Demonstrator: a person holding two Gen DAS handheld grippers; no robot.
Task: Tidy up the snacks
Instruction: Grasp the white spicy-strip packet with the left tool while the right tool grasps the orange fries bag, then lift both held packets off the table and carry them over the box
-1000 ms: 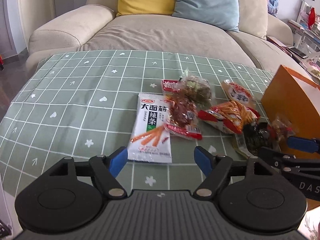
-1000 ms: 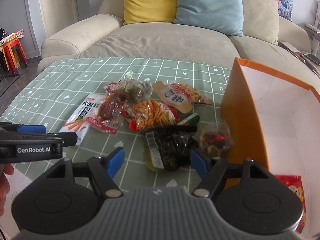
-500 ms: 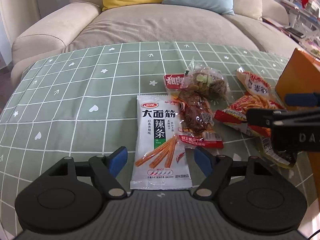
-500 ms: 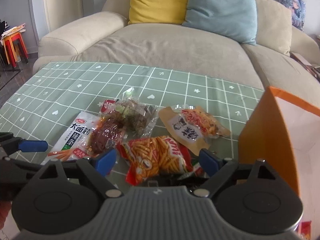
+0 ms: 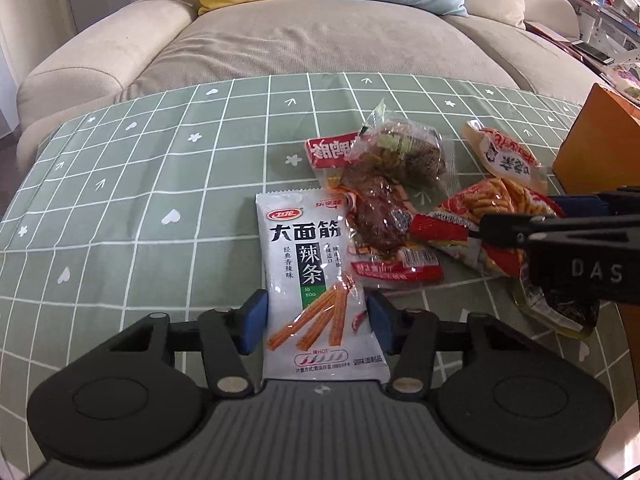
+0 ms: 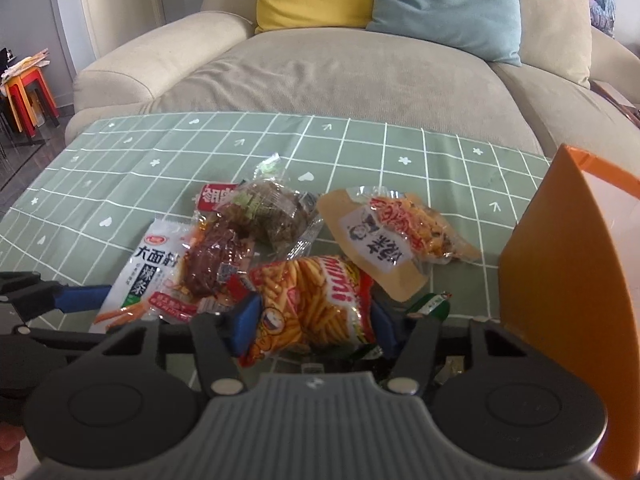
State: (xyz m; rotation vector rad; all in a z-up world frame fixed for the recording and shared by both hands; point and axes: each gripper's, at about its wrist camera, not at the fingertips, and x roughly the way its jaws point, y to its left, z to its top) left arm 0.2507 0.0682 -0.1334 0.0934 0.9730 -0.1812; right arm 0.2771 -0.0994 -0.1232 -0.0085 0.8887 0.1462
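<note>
On the green cloth (image 5: 160,184), both grippers have just been closing: the left gripper (image 5: 316,320) squeezes the white packet (image 5: 308,264), long axis running away from it, while the right gripper (image 6: 310,320) clamps the fries bag (image 6: 316,296), nearer the orange box (image 6: 560,260).

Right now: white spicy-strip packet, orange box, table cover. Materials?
White packet: looks like glossy plastic film, with glare and crimped end seals. Orange box: likely matte paperboard, with thin flat walls, a sharp fold and a white inside. Table cover: smooth green grid sheet, faint sheen; coated cloth or vinyl, can't tell.
</note>
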